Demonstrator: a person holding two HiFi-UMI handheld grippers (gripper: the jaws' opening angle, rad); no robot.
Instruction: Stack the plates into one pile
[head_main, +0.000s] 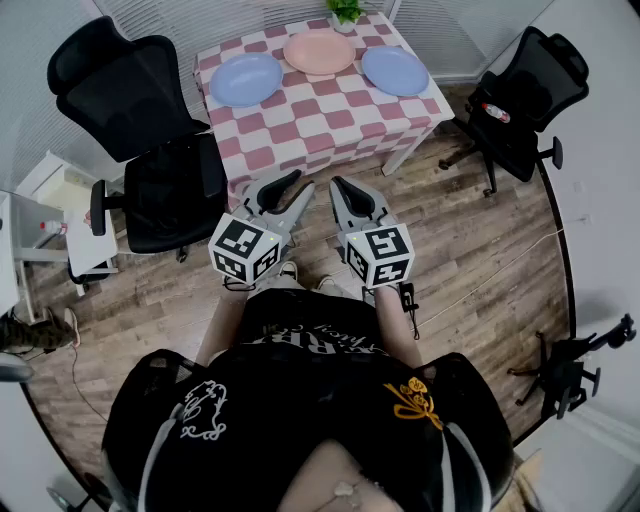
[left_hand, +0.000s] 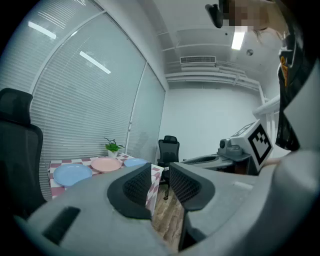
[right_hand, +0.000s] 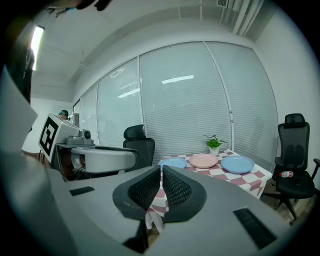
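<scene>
Blue plate (head_main: 246, 78), pink plate (head_main: 319, 51) and second blue plate (head_main: 395, 70) lie side by side, unstacked, on the surface (head_main: 330, 115). Left tool (head_main: 285, 186): released, empty. Right tool (head_main: 345, 188): clenched, empty.

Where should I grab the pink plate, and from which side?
Probably its near rim, coming from the front of the table. The pink plate lies flat, so only its thin edge offers a hold, and the plant stands close behind it, blocking the far side.
</scene>
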